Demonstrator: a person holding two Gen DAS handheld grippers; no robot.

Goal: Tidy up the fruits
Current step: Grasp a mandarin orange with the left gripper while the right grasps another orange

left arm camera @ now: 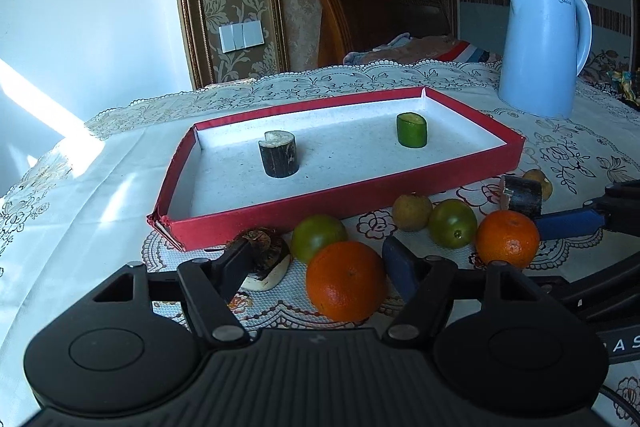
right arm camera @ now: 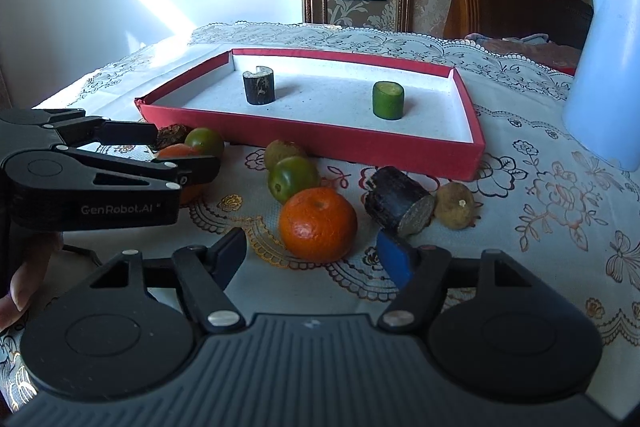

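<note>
Two oranges: large orange between the left gripper's fingers, which stand spread on either side of it with a gap showing at the blue pad, not pressing; small orange ahead of the right gripper, whose jaws stand apart with nothing between them.

Two green fruits: one just behind the large orange, one just behind the small orange.

Two brown-yellow fruits: one near the tray's front wall, touching the second green fruit; one beside the lying dark stalk piece.

Three cut stalk pieces in dark bark: one upright inside the tray, left part; one lying on its side on the cloth, cut face toward the right wrist camera; one dark scaly item with a pale cut base, at the left gripper's black finger, kind unclear.

One green stalk piece, upright inside the tray, right part, well apart from the dark one.

One red tray, shallow, white-lined, holding two items only.

One pale blue kettle, behind the tray's right corner.

One lace-patterned tablecloth, bearing all loose fruit in front of the tray.

One thumb showing under the left gripper.
</note>
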